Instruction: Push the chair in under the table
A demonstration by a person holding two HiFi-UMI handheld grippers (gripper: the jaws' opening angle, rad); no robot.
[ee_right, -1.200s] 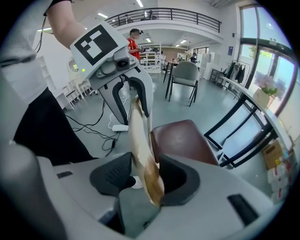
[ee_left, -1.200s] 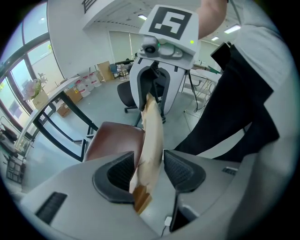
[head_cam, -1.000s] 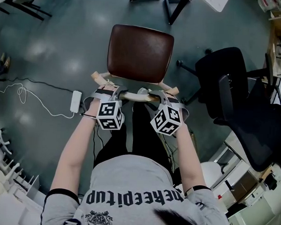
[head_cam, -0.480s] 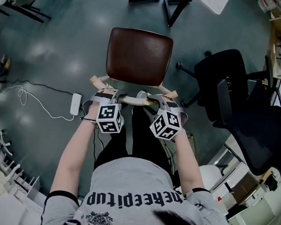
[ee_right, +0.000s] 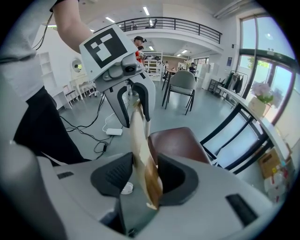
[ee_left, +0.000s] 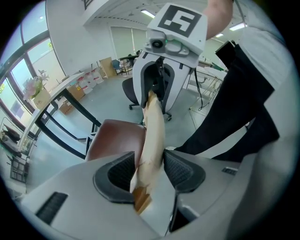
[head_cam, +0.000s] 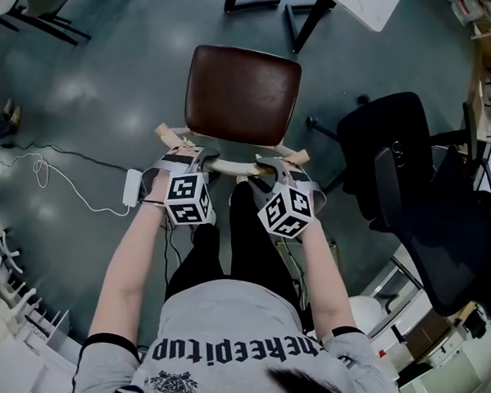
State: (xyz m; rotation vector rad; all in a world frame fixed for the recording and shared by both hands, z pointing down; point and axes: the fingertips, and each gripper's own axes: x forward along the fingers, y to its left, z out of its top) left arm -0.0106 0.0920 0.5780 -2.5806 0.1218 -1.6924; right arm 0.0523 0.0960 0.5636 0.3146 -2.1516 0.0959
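Left gripper and right gripper clamp the backrest rail; equal pressure ahead should drive the chair straight.

Head view: steeply down from above onto chair. Left gripper view sits close behind left claw, right gripper view behind right claw, facing each other along back rail. All three share seat.

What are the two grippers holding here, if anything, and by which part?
Both hold the chair by its curved wooden backrest rail: the left gripper clamps the rail's left part, the right gripper its right part.
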